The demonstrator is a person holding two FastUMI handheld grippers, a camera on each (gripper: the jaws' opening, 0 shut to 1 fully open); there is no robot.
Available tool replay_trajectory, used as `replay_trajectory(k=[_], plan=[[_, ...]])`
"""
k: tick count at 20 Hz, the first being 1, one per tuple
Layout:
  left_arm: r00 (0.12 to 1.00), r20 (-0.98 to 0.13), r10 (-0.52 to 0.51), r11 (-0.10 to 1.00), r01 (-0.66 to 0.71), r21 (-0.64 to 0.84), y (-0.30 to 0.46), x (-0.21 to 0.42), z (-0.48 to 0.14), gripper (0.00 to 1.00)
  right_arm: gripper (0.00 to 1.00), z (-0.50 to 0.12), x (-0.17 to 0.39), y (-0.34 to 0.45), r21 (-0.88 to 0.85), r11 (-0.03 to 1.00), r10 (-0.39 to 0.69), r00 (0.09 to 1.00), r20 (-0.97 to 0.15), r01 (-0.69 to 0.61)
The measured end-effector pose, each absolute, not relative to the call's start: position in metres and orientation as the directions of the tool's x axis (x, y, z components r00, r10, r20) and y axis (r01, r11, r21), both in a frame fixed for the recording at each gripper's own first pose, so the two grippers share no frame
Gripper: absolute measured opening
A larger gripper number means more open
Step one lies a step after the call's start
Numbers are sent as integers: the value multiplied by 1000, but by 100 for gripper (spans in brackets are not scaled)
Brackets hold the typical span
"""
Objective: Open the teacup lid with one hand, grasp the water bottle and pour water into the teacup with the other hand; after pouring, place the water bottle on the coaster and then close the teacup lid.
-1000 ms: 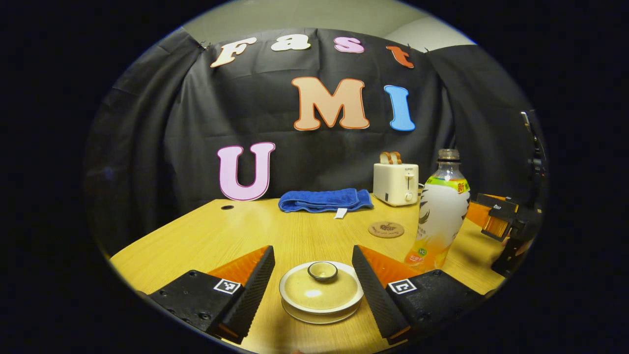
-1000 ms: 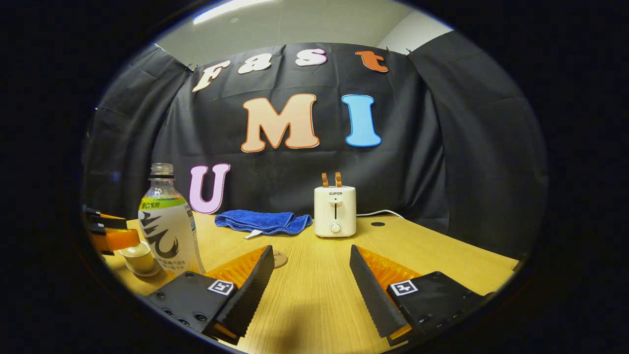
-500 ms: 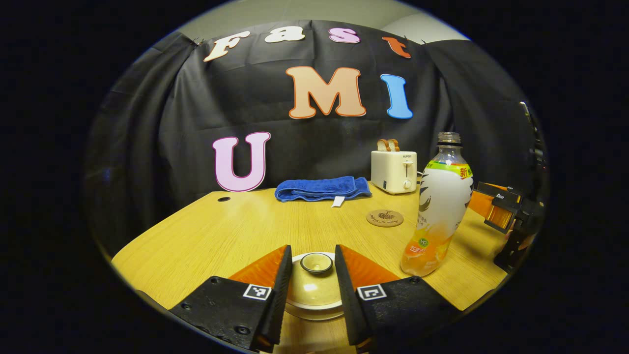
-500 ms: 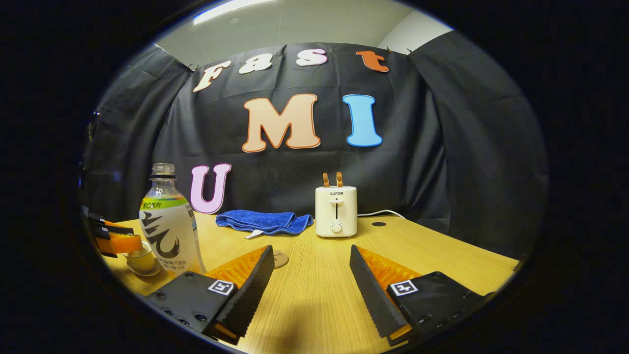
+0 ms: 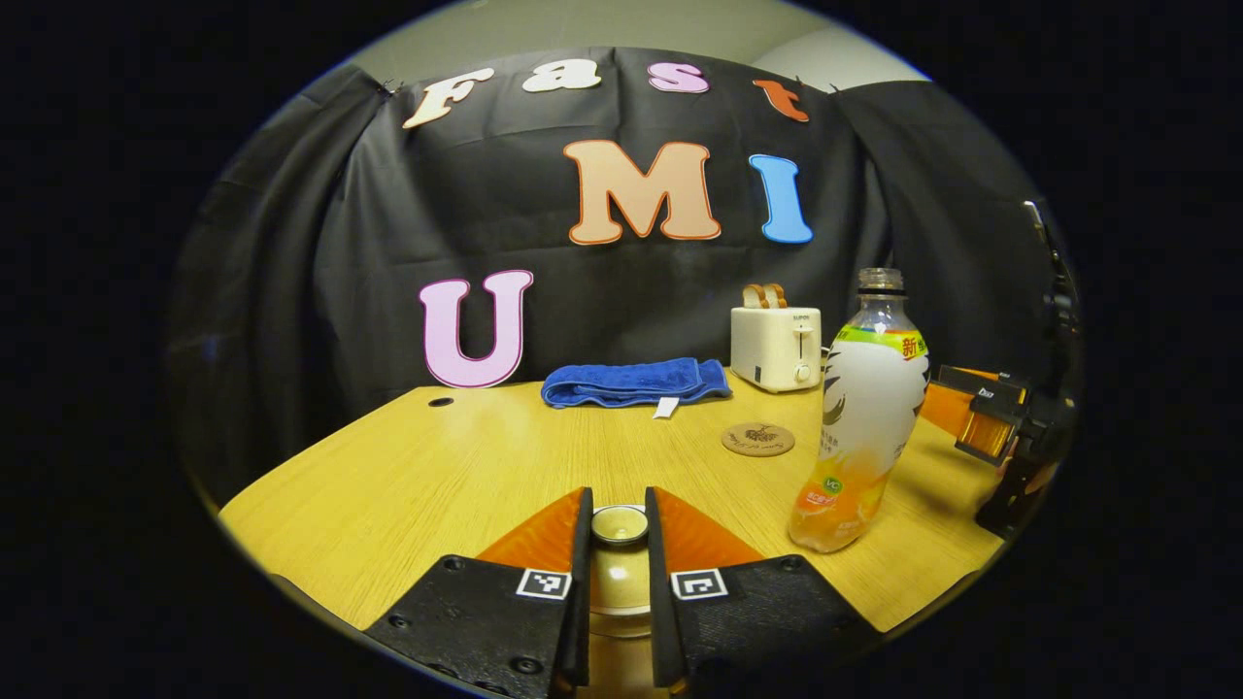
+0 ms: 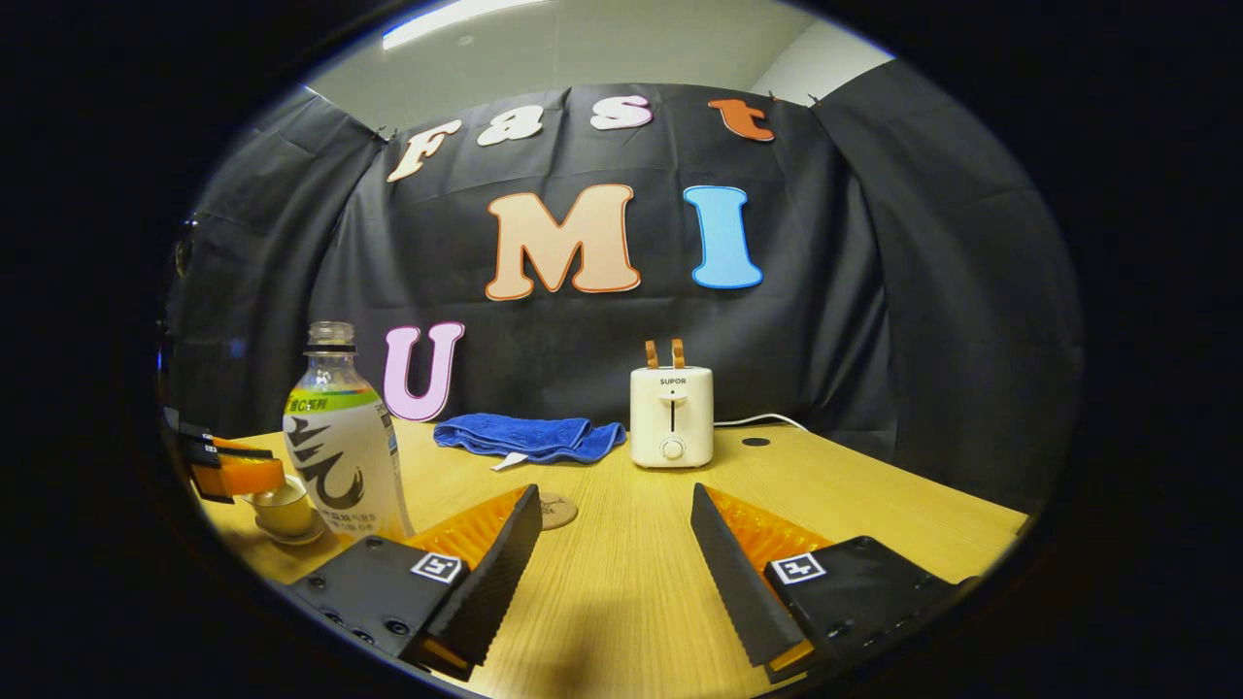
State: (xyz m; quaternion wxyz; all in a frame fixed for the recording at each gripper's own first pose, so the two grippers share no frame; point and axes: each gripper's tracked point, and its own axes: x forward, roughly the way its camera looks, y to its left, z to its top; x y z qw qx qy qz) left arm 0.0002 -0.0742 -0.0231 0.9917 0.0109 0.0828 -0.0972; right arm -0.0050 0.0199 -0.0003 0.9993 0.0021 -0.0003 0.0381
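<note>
Wood counter [image 6: 631,582], black cloth wall behind; left hand-held gripper [image 5: 619,544] clamps teacup lid [image 5: 620,525], right hand-held gripper [image 6: 617,553] spread wide.

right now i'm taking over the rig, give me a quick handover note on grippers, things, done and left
Left gripper: shut on the lid knob of the teacup; lid looks not yet lifted.
Right gripper: open, holding nothing, over bare table.
Water bottle: upright, uncapped, on the table beside the teacup.
Coaster: vacant, behind the bottle.
Done: knob gripped.
Left: lift lid, grasp bottle, pour, set bottle on coaster, close lid.
</note>
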Motion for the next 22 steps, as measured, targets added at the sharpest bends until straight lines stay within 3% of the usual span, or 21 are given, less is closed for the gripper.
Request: replay_trajectory(k=[10, 11, 14, 17, 22], plan=[[985, -72, -156, 987, 158, 20, -62, -7, 9, 22, 100, -5, -42, 49, 69, 977, 205, 978, -35, -202], [986, -64, -155, 988, 156, 18, -61, -9, 11, 22, 95, -5, -47, 56, 66, 973, 225, 974, -35, -223], [988, -52, -144, 989, 145, 14, -56, -13, 15, 23, 100, -2, -62, 77, 51, 954, 296, 955, -24, -294], [990, -43, -132, 991, 132, 10, -49, -15, 18, 22, 95, -1, -76, 102, 54, 931, 363, 932, -24, -361], [993, -29, -118, 993, 119, 12, -39, -19, 23, 22, 98, -9, -79, 133, 43, 910, 413, 909, -49, -412]])
